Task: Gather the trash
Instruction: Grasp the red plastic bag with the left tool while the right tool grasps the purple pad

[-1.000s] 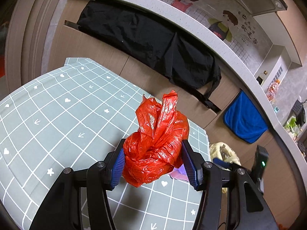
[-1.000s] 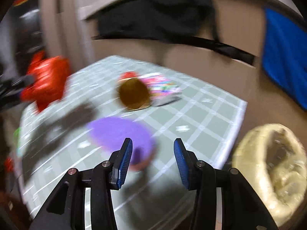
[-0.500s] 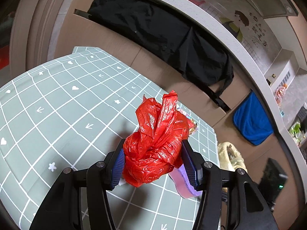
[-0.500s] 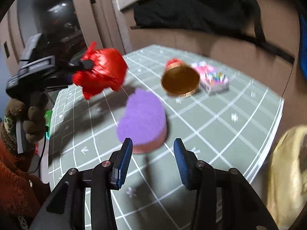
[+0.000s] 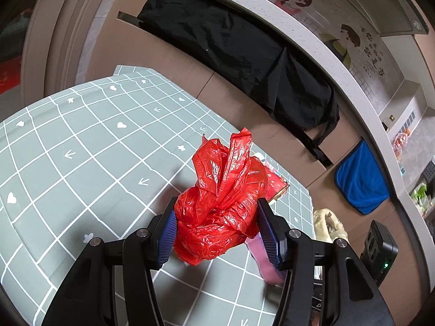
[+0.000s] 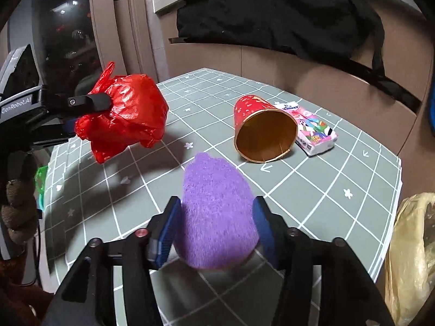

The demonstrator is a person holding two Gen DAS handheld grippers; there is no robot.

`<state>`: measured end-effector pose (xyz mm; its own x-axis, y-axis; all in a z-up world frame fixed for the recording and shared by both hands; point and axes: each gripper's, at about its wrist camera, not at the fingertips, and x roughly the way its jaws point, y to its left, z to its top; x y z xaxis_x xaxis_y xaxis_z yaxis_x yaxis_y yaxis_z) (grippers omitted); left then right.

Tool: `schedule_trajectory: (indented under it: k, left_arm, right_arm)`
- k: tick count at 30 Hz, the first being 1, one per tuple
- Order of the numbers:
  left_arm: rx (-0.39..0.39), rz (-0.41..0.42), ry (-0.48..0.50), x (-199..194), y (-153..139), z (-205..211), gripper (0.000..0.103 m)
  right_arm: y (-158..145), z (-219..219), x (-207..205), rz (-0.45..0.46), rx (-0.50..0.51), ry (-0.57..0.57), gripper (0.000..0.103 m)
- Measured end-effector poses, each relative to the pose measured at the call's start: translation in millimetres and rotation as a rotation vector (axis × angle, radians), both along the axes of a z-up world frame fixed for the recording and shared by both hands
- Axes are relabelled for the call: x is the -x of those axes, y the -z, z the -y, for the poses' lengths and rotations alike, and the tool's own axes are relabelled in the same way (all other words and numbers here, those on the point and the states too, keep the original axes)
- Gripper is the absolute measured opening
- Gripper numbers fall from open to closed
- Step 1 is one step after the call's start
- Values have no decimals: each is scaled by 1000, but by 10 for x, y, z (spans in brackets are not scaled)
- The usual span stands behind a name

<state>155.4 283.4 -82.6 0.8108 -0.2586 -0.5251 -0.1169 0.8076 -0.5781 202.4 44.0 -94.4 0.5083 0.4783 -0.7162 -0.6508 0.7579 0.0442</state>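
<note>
A crumpled red plastic bag [image 5: 220, 190] hangs above the green checked table [image 5: 81, 141], and my left gripper [image 5: 216, 206] is shut on it; the same bag [image 6: 127, 108] shows at the left of the right wrist view. A purple heart-shaped sponge [image 6: 212, 179] lies on the table between the blue pads of my right gripper [image 6: 217, 203], whose jaws are opening and do not visibly squeeze it. Beyond the sponge a red paper cup [image 6: 261, 125] lies on its side, mouth toward me, against a small tissue pack [image 6: 315, 133].
A yellowish bag-lined bin [image 6: 413, 244] stands off the table's right edge. A black bag [image 6: 272, 19] hangs from the counter behind, with a blue cloth [image 5: 359, 182] beside it. A green item [image 6: 40, 176] lies at the table's left edge, near a person's sleeve.
My right gripper has moved in over the table until the purple sponge sits between its jaws, which stand wider. The left gripper has kept its hold on the red bag and sunk slightly.
</note>
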Motion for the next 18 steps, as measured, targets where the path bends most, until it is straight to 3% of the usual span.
schedule_trajectory:
  k: [4,10,18]
  left_arm:
    - [22,-12,-8,-11,69,-58,56]
    - [26,-18,-7,-19,90,-96,56]
    - [-62,29,24,-65,-123,125,56]
  right_arm:
    - [66,-64,-31,0,35,-13,62]
    - [208,27,-189,-124,-27,-14,64]
    - [-98,264,-149,-13,-62,52,64]
